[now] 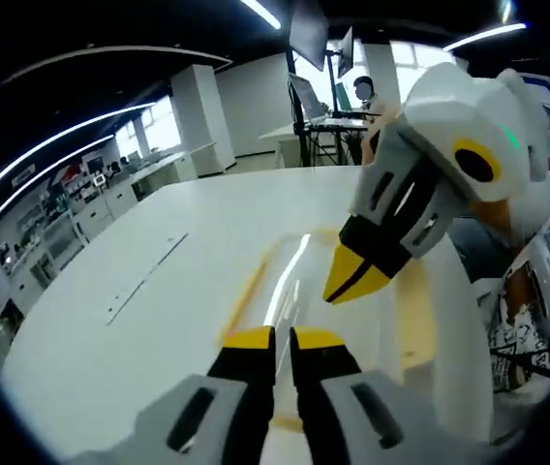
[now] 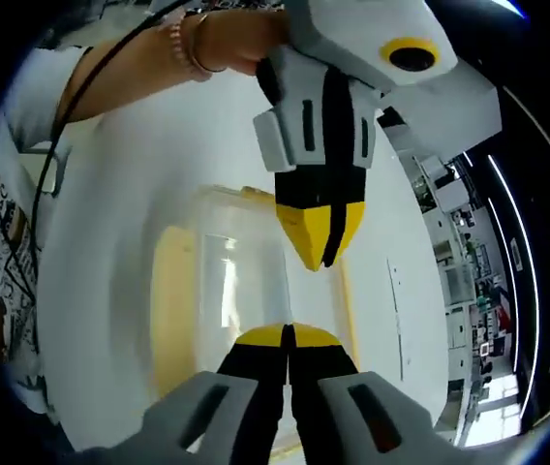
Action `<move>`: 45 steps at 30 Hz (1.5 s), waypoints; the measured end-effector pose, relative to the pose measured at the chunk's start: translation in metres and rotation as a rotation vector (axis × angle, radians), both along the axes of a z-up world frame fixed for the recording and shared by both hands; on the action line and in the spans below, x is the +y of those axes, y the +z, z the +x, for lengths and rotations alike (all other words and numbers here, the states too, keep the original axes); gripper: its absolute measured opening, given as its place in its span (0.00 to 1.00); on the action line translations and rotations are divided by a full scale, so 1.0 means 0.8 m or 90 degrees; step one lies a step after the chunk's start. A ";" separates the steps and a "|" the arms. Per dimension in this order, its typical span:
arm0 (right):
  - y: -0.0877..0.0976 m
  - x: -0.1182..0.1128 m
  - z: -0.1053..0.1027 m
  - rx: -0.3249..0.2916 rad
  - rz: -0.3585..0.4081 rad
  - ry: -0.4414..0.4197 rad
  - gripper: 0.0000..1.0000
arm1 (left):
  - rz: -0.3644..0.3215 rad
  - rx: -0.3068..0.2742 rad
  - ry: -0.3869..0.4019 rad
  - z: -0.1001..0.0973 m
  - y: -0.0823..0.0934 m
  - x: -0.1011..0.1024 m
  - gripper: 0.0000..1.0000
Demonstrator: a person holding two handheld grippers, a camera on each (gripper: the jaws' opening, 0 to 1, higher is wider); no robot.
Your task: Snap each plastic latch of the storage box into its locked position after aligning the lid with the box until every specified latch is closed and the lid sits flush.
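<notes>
Lay on the white table [image 1: 110, 291], the clear storage box [image 2: 246, 291] with yellow latches [image 2: 170, 300], under both grippers: left gripper [image 1: 282, 337] nearly closed above its lid, right gripper [image 2: 287, 334] fully closed, gripping nothing.

No text, label, brand or number can be read in either view. The person's printed shirt [image 1: 522, 320], at about four o'clock in the left gripper view, carries dark markings that may be lettering, but they are too blurred to make out.
</notes>
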State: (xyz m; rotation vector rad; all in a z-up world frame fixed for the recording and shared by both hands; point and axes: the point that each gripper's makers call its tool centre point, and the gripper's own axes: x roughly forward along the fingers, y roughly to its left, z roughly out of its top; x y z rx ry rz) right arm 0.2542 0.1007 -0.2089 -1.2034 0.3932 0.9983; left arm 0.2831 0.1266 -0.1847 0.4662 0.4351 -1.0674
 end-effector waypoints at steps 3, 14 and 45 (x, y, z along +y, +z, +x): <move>0.001 0.000 0.002 -0.010 -0.003 -0.010 0.00 | 0.065 0.024 -0.007 -0.004 -0.005 0.004 0.05; 0.001 0.000 0.003 -0.049 0.012 -0.044 0.00 | 0.271 0.138 -0.045 -0.013 -0.025 -0.001 0.02; 0.002 0.008 -0.017 0.004 0.085 0.023 0.00 | 0.261 0.202 -0.004 -0.011 -0.031 -0.013 0.00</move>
